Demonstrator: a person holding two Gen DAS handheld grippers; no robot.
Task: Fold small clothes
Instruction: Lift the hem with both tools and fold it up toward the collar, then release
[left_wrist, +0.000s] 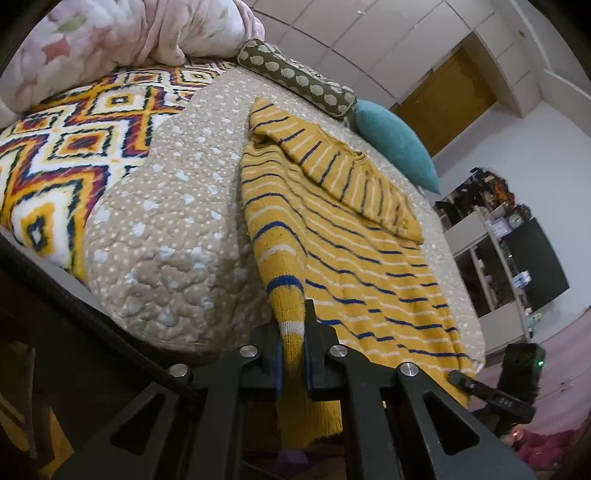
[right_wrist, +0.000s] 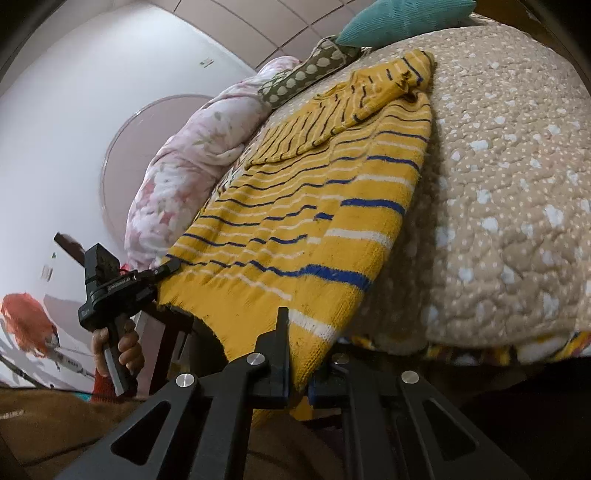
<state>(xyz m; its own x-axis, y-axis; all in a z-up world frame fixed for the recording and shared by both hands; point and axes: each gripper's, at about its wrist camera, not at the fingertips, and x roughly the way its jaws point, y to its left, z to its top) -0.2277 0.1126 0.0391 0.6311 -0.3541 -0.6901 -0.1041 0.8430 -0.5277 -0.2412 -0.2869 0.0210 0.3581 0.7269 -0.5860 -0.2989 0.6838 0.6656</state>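
Left wrist view, closest thing first: the left gripper (left_wrist: 293, 332) has its jaws clamped tight on the near hem corner of the yellow striped sweater (left_wrist: 351, 258), knit bunched up between the pads and a bit hanging below. Same deal in the right wrist view, where the right gripper (right_wrist: 299, 354) is pinched shut on the other hem corner, so both bottom corners are off the bed's near edge. From the right side you can also see the person's hand (right_wrist: 118, 350) wrapped round the left gripper's handle, just past the hem. Rest of the sweater lies flat on the beige quilted bedspread (left_wrist: 166, 240), running from the near edge toward the far end, with one sleeve folded across the chest. Further back along the bed's far edge sit a green spotted bolster (left_wrist: 295, 81), a teal cushion (left_wrist: 395, 144) and a pink floral duvet (left_wrist: 129, 33) heaped in the far corner, over a bright diamond-pattern blanket (left_wrist: 74, 140).
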